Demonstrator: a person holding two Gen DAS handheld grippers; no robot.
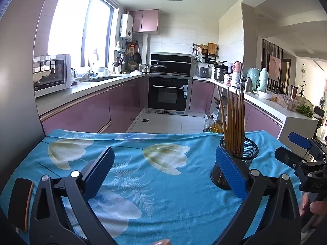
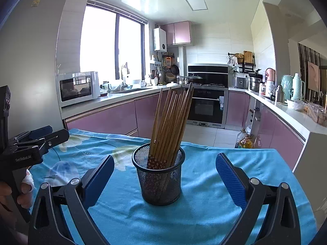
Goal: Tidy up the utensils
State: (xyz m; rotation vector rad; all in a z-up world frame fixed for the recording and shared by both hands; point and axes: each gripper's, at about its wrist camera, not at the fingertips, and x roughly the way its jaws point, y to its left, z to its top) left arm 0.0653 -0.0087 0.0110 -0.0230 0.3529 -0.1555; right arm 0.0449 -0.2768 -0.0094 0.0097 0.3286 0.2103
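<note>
brown wooden chopsticks (image 2: 170, 122) bunched upright, leaning right, in black mesh cup (image 2: 159, 181) on blue cloth

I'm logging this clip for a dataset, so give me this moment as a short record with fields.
setting: home kitchen, table under a blue floral cloth
utensils: wooden chopsticks, standing bunched and leaning
container: black mesh cup, upright on the cloth
left claw: open, holding nothing, cup beside its right finger
right claw: open, cup between its fingers, no contact visible
</note>
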